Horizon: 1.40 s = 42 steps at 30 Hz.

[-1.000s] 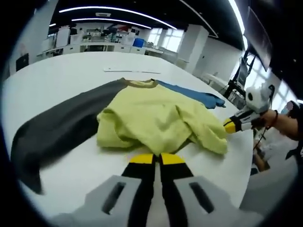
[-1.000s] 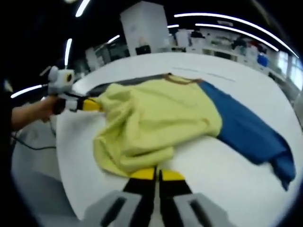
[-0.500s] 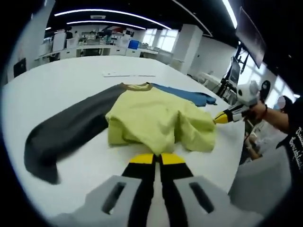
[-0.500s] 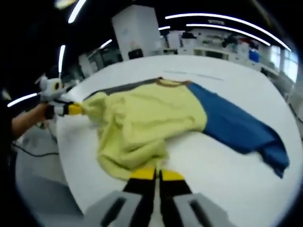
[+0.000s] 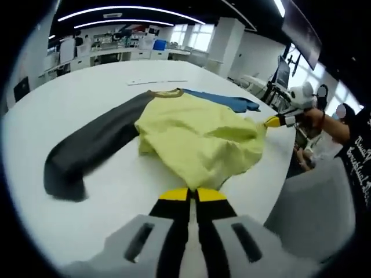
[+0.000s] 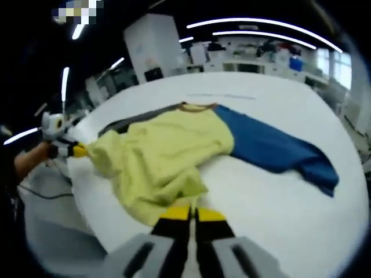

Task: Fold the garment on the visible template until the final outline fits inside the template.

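A long-sleeved garment lies on the white table [image 5: 69, 92], with a yellow body [image 5: 197, 136] [image 6: 156, 153], a dark grey sleeve [image 5: 93, 150] [image 6: 130, 120], a blue sleeve [image 5: 223, 101] [image 6: 272, 150] and a brown collar [image 5: 165, 92]. My left gripper [image 5: 191, 195] is shut on the yellow hem at one corner, and it appears at the left of the right gripper view [image 6: 78, 150]. My right gripper [image 6: 188, 214] is shut on the hem's other corner and enters the left gripper view from the right [image 5: 272, 121]. The hem is stretched between them near the table's edge.
A thin pale strip [image 5: 156, 82] [image 6: 223, 95] lies on the table beyond the collar. A person in a dark shirt [image 5: 348, 150] stands by the table's edge, a hand [image 6: 32, 159] on the left gripper. Benches and shelves line the far wall.
Both grippers have drawn the yellow hem back and apart. The bunched body has spread flatter and the hem is now taut. Both sleeves still lie out to the sides.
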### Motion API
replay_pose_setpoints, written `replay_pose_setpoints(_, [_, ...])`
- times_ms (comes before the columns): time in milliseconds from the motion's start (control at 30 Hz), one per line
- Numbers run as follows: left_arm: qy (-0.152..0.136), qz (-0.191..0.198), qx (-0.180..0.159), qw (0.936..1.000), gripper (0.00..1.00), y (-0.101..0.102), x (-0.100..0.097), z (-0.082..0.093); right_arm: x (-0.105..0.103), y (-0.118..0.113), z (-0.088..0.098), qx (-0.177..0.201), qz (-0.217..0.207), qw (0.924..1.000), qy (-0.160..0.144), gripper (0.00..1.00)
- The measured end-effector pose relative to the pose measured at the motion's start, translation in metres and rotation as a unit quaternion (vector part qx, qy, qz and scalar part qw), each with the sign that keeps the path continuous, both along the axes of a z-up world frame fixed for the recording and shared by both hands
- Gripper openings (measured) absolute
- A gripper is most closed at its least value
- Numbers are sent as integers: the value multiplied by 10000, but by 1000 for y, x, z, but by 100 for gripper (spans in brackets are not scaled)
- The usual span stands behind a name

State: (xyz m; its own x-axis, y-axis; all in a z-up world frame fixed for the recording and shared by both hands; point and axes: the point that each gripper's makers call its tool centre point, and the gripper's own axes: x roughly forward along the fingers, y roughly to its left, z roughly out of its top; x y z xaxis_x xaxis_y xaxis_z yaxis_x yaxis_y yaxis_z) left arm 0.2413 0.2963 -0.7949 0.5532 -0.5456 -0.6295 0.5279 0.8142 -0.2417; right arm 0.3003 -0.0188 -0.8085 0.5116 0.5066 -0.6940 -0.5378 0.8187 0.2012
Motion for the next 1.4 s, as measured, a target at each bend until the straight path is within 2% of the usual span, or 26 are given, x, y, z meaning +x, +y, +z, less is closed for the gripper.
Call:
replay_pose_setpoints(233, [325,-19,155,9993,0,5,-27,-8,-19,-14,6,-54,-97,9999,69,0])
replay_pose_setpoints(333, [410,36,41,9991,0,5,-33,-10,-25,-17,6,-64,-136,9999,77,0])
replay_pose_setpoints(700, [594,65,-18,9982,0,2,-49,-11,-58,-25,2,-152,-259,9994,177,0])
replay_pose_setpoints(800, [715,139,-132,9973,0,1,-53,-13,-69,-28,1,-97,-426,9988,239,0])
replay_pose_setpoints(1100, [1040,62,-161,9944,0,2,-66,-26,-96,-32,-17,-302,-519,9970,487,0])
replay_pose_setpoints(1400, [1364,229,-167,9902,0,4,-77,-39,-105,-37,-38,-611,-555,9938,742,0])
